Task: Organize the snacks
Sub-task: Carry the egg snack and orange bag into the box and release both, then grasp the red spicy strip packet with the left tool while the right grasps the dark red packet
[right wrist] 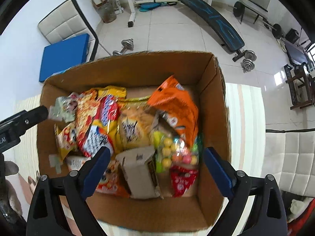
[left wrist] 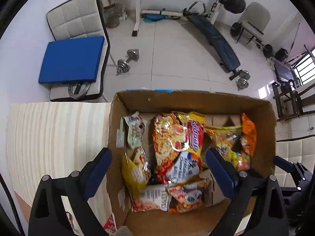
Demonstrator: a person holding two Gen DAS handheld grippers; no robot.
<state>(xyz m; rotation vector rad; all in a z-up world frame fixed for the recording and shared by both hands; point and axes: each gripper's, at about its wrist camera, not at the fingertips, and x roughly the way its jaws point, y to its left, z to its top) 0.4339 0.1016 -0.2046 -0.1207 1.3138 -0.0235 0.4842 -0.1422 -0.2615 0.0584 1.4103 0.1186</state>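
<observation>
Two grippers hang over one cardboard box (right wrist: 214, 82), both spread wide, nothing between the fingers. Box sits on a striped tabletop (left wrist: 49, 129); snacks lie heaped on its floor.

Left gripper (left wrist: 157, 169): noodle packet (left wrist: 173, 137) directly ahead at 12 o'clock, flat, long axis running roughly 12-to-6, in line with the fingers. Yellow packet (left wrist: 133, 169) at 9 o'clock of centre, just inside the left finger. Green-white sachet (left wrist: 134, 129) at 11 o'clock, apart from the heap.

Right gripper (right wrist: 155, 167): grey carton (right wrist: 137, 175) between the fingers at about 8 o'clock of centre, long axis tilted 11-to-5. Bag of coloured balls (right wrist: 173, 153) at 1 o'clock, touching the carton. Orange bag (right wrist: 177, 106) further off at 12 o'clock, propped against other packets.

Judgement: right gripper is nearer the carton and balls; left is nearer the noodle packet. The packet's long axis runs along the fingers, so closing would pinch across its width. Frames blurred; contact cannot be told.
</observation>
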